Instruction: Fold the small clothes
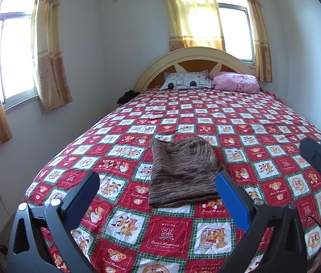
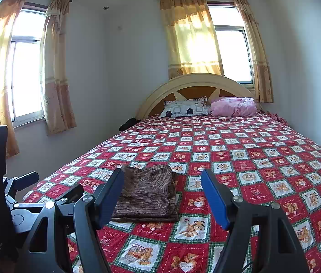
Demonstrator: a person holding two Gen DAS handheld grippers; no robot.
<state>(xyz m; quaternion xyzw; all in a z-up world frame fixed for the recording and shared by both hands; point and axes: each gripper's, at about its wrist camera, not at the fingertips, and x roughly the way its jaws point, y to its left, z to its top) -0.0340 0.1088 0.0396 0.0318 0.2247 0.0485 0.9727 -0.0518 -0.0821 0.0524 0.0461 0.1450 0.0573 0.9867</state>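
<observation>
A brown striped knit garment (image 1: pixel 181 170) lies folded into a compact rectangle on the bed's red checked quilt (image 1: pixel 171 234). It also shows in the right wrist view (image 2: pixel 146 195). My left gripper (image 1: pixel 158 179) is open and empty, held above the near end of the bed with the garment between and beyond its fingers. My right gripper (image 2: pixel 162 182) is open and empty, just right of the garment. The right gripper shows at the right edge of the left wrist view (image 1: pixel 319 154), and the left gripper at the left of the right wrist view (image 2: pixel 46 193).
The quilt (image 2: pixel 251 159) covers the whole bed. A patterned pillow (image 1: pixel 186 80) and a pink bundle (image 1: pixel 235 82) lie by the curved headboard (image 1: pixel 194 56). A dark item (image 1: pixel 127 96) sits at the bed's far left edge. Walls and curtained windows (image 1: pixel 17 54) surround the bed.
</observation>
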